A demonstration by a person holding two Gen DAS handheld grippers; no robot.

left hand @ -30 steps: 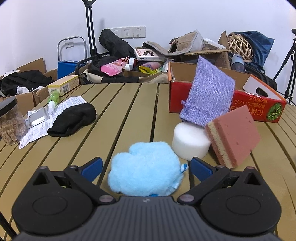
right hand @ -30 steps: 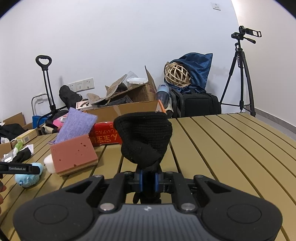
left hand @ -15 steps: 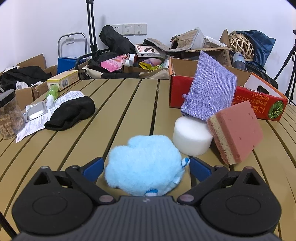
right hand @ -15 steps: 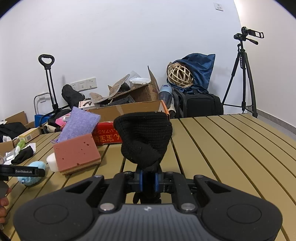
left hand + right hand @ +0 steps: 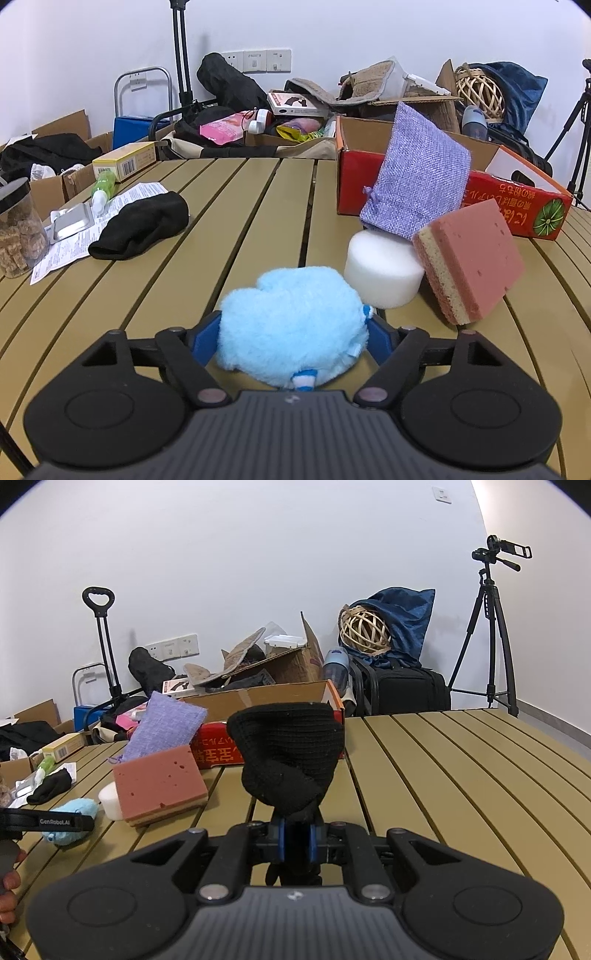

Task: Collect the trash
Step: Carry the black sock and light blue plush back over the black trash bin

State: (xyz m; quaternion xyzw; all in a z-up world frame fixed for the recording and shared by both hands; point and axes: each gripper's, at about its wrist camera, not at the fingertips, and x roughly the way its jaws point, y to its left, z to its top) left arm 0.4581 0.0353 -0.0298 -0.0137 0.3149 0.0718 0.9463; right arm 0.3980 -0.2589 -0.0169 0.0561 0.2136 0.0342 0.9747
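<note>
A fluffy light-blue plush toy (image 5: 291, 325) lies on the slatted table (image 5: 240, 221), close in front of the left wrist camera. My left gripper (image 5: 293, 330) is closing on it, and both blue pads (image 5: 205, 334) touch its sides. From the right wrist view the same toy (image 5: 74, 808) shows at far left beside a left finger (image 5: 55, 821). My right gripper (image 5: 297, 836) is shut on a black knit glove (image 5: 288, 753), which stands bunched above the jaws. A second black glove (image 5: 142, 225) lies flat at left.
A white foam puck (image 5: 384, 273), a pink sponge (image 5: 472, 258) and a purple pouch (image 5: 417, 181) lean by a red open box (image 5: 517, 206). At left lie a leaflet (image 5: 66, 247), a blister pack (image 5: 70, 223) and a jar (image 5: 16, 232). Clutter and a tripod (image 5: 491, 635) stand behind.
The left jaws have come in from wide open until the pads meet the blue plush toy. The right gripper still grips the black glove and has not moved.
</note>
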